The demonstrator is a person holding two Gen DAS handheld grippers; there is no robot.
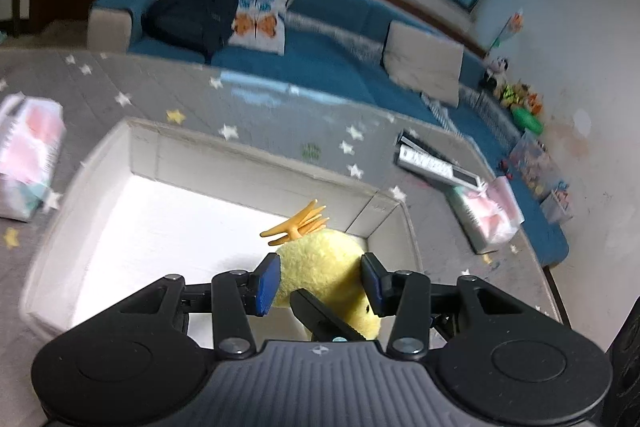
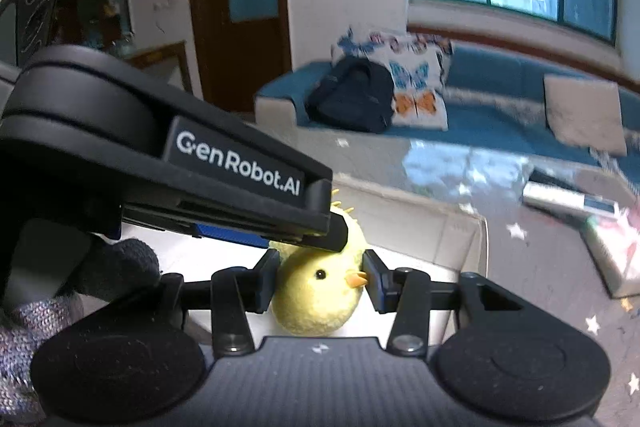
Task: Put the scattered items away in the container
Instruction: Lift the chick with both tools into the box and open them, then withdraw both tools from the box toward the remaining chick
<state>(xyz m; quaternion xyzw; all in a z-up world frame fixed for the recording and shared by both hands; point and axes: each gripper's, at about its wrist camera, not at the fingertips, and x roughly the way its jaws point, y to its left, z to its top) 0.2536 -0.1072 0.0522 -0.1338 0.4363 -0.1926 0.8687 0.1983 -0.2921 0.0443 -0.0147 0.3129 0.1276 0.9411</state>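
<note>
Yellow plush chick [image 1: 324, 267], fuzzy, rounded body, orange feet [image 1: 298, 227] sticking up and away in the left wrist view, black bead eye [image 2: 320, 274] and small orange beak [image 2: 355, 279] facing right in the right wrist view. It sits above the open white box [image 1: 248, 155], near the box's right end. Box is rectangular, white-walled, with a bright bare floor and its flaps open. Whether the chick touches the box floor cannot be told. Both views motion-blurred.
</note>
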